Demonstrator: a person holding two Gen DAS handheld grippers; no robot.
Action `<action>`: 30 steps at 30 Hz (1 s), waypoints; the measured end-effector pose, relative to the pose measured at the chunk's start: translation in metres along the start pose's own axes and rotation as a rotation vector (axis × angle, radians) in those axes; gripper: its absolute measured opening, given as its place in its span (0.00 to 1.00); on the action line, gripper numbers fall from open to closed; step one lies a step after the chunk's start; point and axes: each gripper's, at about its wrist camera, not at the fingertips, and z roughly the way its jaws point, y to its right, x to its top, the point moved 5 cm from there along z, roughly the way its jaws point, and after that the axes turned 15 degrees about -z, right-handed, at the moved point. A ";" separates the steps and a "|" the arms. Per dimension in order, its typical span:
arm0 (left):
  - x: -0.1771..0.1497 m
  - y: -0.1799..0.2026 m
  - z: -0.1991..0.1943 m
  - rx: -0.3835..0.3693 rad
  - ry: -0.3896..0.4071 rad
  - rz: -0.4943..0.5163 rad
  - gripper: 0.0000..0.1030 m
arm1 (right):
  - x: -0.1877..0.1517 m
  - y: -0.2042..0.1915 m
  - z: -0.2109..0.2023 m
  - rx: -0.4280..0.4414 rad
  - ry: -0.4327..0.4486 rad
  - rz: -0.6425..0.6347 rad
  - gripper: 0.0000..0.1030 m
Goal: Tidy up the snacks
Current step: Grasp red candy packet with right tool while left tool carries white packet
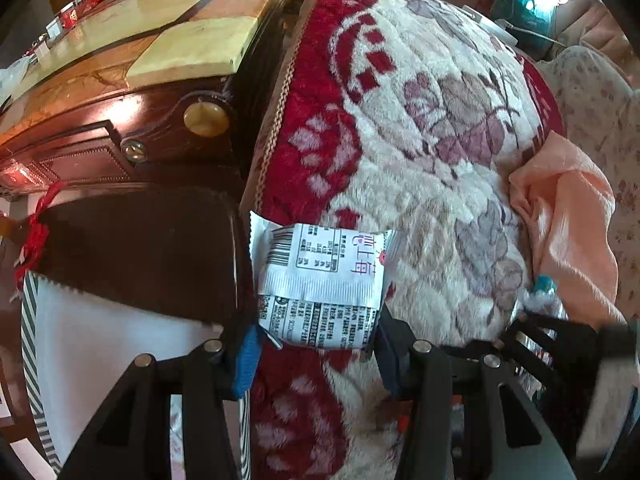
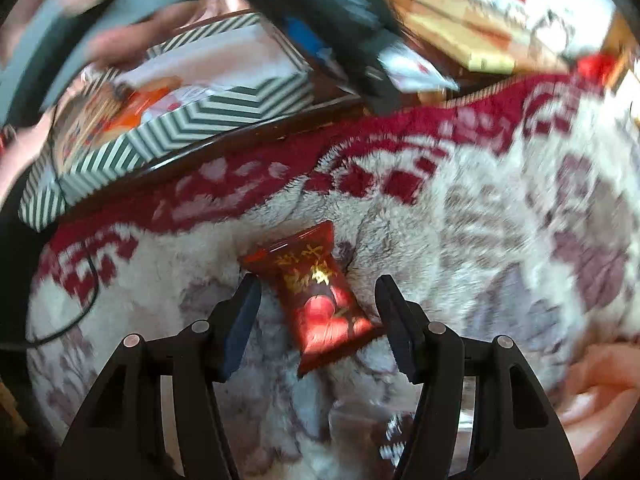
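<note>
A white snack packet (image 1: 320,272) with a barcode and printed text is pinched between the pads of my left gripper (image 1: 316,340), lifted above the red-and-cream fleece blanket (image 1: 420,120). A red snack packet (image 2: 320,300) with gold characters lies on the blanket (image 2: 480,240) between the fingers of my right gripper (image 2: 317,284). Its jaws stand apart and the pads do not press on the packet. A striped box (image 2: 224,100) with several snacks inside stands beyond the blanket's edge; its white inside (image 1: 100,340) shows at lower left in the left wrist view.
A dark wooden table with a stone top (image 1: 160,40) stands beside the blanket. A peach cloth (image 1: 568,220) lies at the right, with a silvery wrapped item (image 1: 540,292) near it. A hand (image 2: 600,380) shows at lower right, blurred.
</note>
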 end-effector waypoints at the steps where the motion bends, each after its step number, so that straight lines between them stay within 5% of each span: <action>1: -0.004 -0.001 -0.001 -0.003 -0.001 0.003 0.50 | -0.002 0.001 0.004 0.017 -0.001 0.027 0.49; 4: -0.015 -0.004 -0.005 0.001 -0.004 0.003 0.50 | -0.008 0.001 0.002 0.007 0.030 0.092 0.33; 17: -0.090 0.011 -0.055 -0.021 0.069 0.043 0.50 | -0.057 -0.045 -0.077 -0.074 0.231 0.453 0.33; 30: -0.174 -0.013 -0.099 -0.004 0.127 -0.005 0.50 | -0.058 -0.097 -0.097 -0.089 0.245 0.476 0.33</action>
